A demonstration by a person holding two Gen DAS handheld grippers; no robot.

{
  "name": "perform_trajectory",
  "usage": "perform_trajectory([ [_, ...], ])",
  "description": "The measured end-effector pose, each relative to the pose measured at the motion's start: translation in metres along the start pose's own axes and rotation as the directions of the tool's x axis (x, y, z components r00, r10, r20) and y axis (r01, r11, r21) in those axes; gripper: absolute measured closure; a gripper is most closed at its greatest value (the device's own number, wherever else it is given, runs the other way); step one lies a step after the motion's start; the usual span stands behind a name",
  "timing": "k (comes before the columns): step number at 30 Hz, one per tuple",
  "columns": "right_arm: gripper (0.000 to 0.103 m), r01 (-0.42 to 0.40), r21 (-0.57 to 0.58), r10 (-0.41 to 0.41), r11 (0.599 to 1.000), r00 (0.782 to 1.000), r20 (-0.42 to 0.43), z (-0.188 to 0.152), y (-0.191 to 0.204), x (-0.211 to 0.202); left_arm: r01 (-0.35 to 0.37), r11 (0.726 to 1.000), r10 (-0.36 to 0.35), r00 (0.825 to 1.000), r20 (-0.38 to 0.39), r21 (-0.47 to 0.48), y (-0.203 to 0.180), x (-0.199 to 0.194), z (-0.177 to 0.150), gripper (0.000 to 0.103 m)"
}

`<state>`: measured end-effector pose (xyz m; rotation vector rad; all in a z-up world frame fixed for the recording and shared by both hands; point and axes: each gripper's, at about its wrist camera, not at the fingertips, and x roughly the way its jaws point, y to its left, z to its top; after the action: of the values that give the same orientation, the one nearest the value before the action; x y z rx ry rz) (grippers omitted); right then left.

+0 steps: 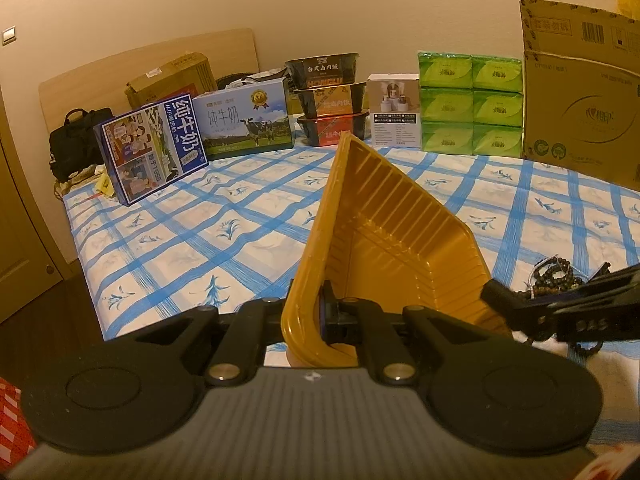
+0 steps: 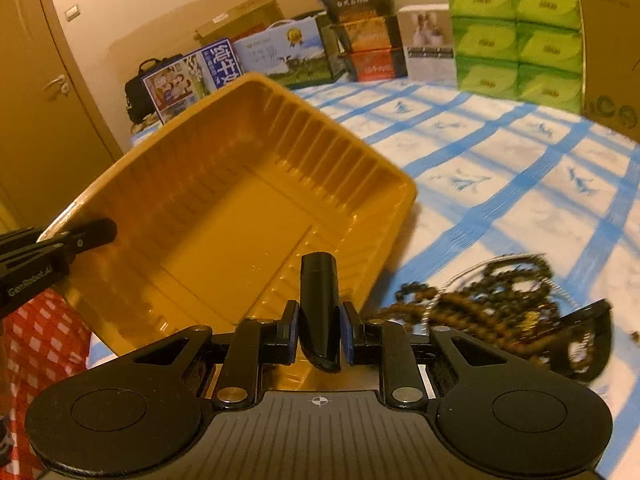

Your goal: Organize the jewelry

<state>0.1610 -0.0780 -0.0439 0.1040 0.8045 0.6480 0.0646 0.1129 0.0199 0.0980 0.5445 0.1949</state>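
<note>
A yellow ribbed plastic tray is tilted up off the bed. My left gripper is shut on its near rim. The tray fills the left of the right wrist view and looks empty. My right gripper is shut on a black spoon-like tool. A pile of dark bead bracelets lies on the bed right of the tray, blurred. The beads also show in the left wrist view, behind the right gripper's arm.
The bed has a blue-checked white sheet. Along its far edge stand milk cartons, stacked food bowls, a white box, green tissue packs and a large cardboard box. A brown door is at left.
</note>
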Motion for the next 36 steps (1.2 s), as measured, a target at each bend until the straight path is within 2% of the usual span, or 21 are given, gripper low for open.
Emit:
perform_trajectory([
  [4,0.082,-0.015,0.018,0.015,1.000,1.000,-0.011,0.001,0.002,0.010,0.000,1.000,0.000,1.000,0.000,0.000,0.000,0.000,0.001,0.096],
  [7,0.081,-0.068,0.068,0.068,0.995,0.998,0.008,0.002,-0.002,0.012,-0.001,1.000,0.001,1.000,0.000,0.001,0.000,0.000,0.001,0.096],
  [8,0.075,-0.082,0.087,0.081,0.993,0.997,0.017,0.002,-0.005,0.012,0.001,1.000,-0.001,1.000,-0.001,0.000,0.001,0.000,0.001,0.096],
  [9,0.062,-0.086,0.096,0.084,0.992,0.996,0.025,0.002,-0.006,0.008,0.001,1.000,-0.001,1.000,0.000,0.001,0.000,0.000,0.001,0.096],
  [11,0.057,-0.086,0.096,0.081,0.992,0.995,0.058,0.000,-0.010,-0.003,0.001,1.000,-0.001,1.000,0.000,0.001,0.000,0.000,0.000,0.096],
  [15,0.057,-0.011,0.099,0.003,0.995,0.996,0.086,-0.011,-0.024,-0.028,0.001,1.000,-0.001,1.000,0.000,0.001,0.000,0.000,0.000,0.096],
  [18,0.057,0.089,0.106,-0.099,0.990,0.991,0.094,-0.027,-0.043,-0.050,0.002,1.000,-0.002,1.000,0.000,0.003,0.000,0.000,0.000,0.096],
  [24,0.057,0.292,0.140,-0.304,0.946,0.950,0.075,-0.059,-0.091,-0.080,0.000,1.000,0.000,1.000,-0.001,0.008,-0.001,0.000,0.002,0.096],
  [27,0.057,0.347,0.190,-0.364,0.918,0.929,0.062,-0.068,-0.117,-0.091,0.000,1.000,0.000,1.000,-0.001,0.007,-0.001,0.000,0.002,0.096],
  [31,0.057,0.364,0.210,-0.386,0.907,0.920,0.072,-0.065,-0.133,-0.097,-0.001,1.000,0.001,1.000,0.000,0.010,-0.001,-0.001,0.002,0.096],
  [36,0.057,0.289,0.193,-0.312,0.938,0.945,0.101,-0.052,-0.129,-0.090,-0.001,1.000,0.001,1.000,-0.003,0.013,0.000,0.000,0.003,0.096],
])
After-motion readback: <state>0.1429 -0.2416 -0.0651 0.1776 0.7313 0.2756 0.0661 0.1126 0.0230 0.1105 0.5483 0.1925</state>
